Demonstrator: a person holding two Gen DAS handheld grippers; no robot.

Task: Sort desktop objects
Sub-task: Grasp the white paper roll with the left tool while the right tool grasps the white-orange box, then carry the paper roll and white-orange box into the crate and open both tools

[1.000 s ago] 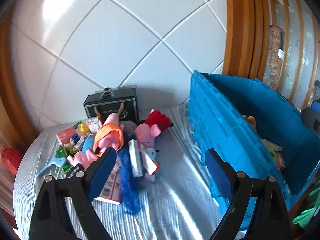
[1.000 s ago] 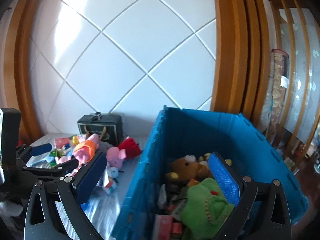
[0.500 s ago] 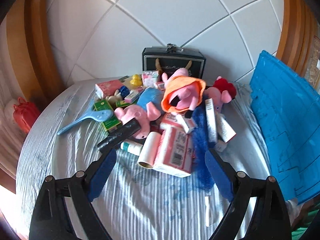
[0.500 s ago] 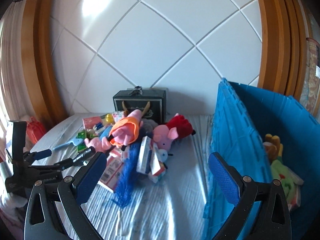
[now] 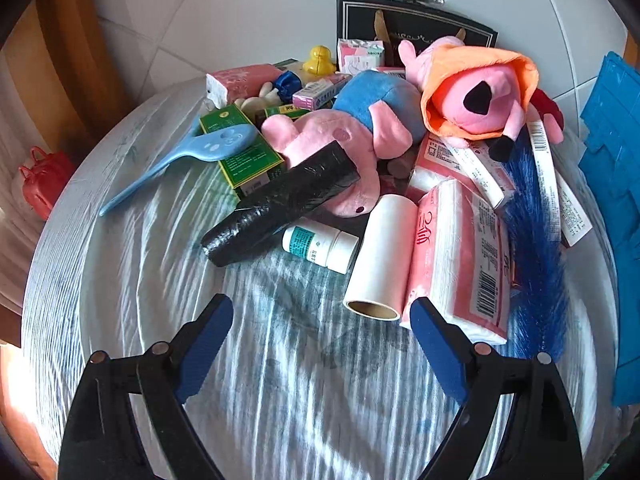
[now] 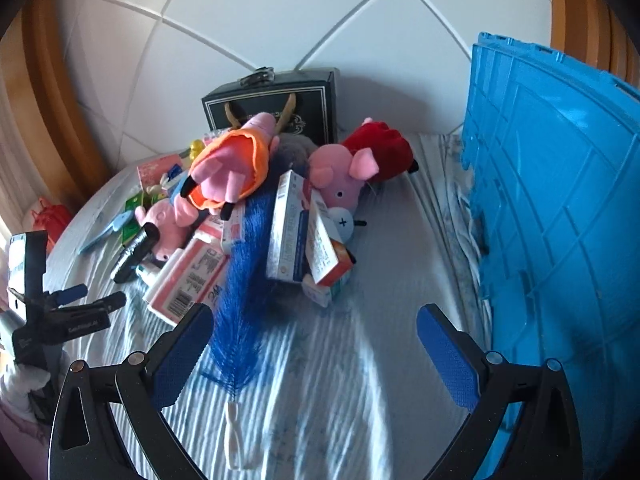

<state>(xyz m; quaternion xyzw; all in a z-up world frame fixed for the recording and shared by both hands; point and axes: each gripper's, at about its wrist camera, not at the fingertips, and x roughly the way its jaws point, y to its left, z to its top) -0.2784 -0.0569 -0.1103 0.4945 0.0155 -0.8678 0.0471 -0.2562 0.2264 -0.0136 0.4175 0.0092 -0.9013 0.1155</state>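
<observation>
Left gripper (image 5: 322, 322) closer to pile, spread, empty; right gripper (image 6: 314, 330) spread; labels unreadable.

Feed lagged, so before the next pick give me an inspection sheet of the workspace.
Surface: table under a striped cloth.
Job's things: pile of plush pigs, tissue pack, white roll, black roll, bottle, boxes, blue brush; blue bin at right.
Clutter: black case against the wall.
Grippers: left gripper and right gripper open, empty, above the cloth.
Cables: nothing seen.
Surroundings: white tiled wall, wood trim, red bag.
</observation>
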